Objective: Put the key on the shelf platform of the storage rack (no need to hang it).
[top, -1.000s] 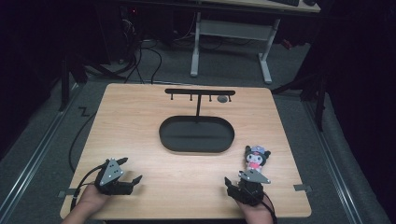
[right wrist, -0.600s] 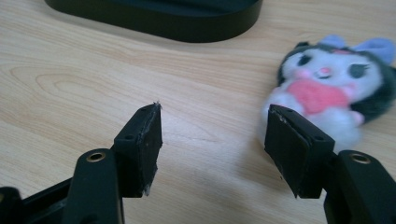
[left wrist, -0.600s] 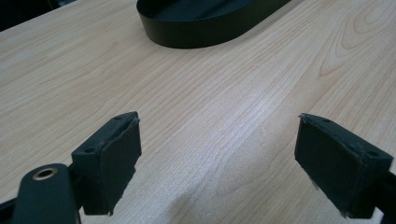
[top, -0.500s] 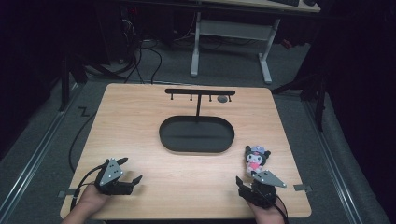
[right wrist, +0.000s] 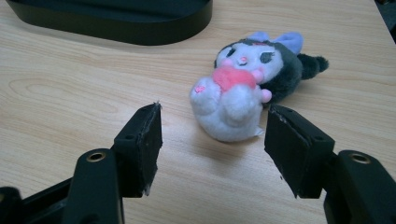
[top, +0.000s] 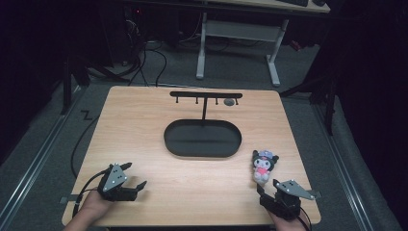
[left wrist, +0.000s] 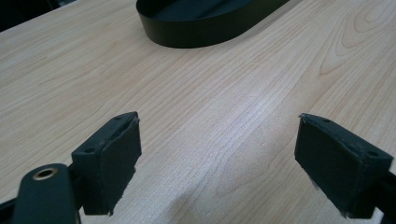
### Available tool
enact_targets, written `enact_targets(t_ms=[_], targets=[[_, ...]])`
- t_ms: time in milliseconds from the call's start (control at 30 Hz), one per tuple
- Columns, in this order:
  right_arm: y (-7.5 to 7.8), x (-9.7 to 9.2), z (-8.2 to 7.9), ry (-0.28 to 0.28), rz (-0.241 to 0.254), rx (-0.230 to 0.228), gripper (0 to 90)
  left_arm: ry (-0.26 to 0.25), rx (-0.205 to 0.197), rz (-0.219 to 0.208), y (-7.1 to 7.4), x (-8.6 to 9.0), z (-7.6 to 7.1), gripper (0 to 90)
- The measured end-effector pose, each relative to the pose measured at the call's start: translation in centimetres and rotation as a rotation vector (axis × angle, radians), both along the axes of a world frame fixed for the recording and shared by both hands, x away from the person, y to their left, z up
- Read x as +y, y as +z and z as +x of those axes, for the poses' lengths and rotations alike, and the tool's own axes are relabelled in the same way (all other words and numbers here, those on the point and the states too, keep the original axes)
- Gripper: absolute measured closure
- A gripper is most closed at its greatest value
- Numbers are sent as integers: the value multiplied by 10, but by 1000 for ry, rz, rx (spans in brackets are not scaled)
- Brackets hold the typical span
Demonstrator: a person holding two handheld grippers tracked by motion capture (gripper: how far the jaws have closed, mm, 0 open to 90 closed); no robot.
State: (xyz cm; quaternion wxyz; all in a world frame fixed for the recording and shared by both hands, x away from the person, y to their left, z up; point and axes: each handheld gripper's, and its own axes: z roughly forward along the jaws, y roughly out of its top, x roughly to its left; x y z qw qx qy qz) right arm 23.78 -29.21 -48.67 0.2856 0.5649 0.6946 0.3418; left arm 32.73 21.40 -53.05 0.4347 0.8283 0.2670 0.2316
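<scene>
A small plush doll [top: 263, 165] with a black hood, white body and pink heart lies on the wooden table [top: 144, 120] at the right front. Just in front of it, my right gripper [top: 267, 186] is open. In the right gripper view the doll [right wrist: 243, 86] lies on its back just past the jaw tips, its white feet reaching into the gap of the right gripper [right wrist: 215, 123], and neither pad touches it. My left gripper [top: 136, 175] rests at the left front, open and wide, with bare wood between the pads of the left gripper [left wrist: 219, 135].
A black oval base [top: 202, 138] sits mid-table, carrying a T-shaped rack [top: 205, 95] with small hooks and a grey round piece [top: 229, 102] on one. Its rim [left wrist: 196, 35] shows ahead of the left gripper. Dark floor, cables and a desk frame lie beyond the table.
My right hand has slid to the right along the front edge and lifted slightly, still facing the doll. The doll and the left gripper have not moved.
</scene>
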Motion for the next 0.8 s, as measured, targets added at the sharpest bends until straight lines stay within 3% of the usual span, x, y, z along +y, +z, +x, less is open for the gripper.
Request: enact_targets(t_ms=[267, 500, 600, 800], targets=[[0, 0, 6, 12, -13, 56, 306, 1, -5, 4, 0, 0, -1, 155], [-1, 1, 13, -13, -21, 96, 237, 3, -4, 5, 0, 0, 0, 155], [-2, 2, 17, -20, -14, 134, 217, 3, -2, 0, 0, 0, 0, 155], [-1, 5, 18, -25, -73, 206, 196, 6, -5, -6, 0, 1, 0, 155]])
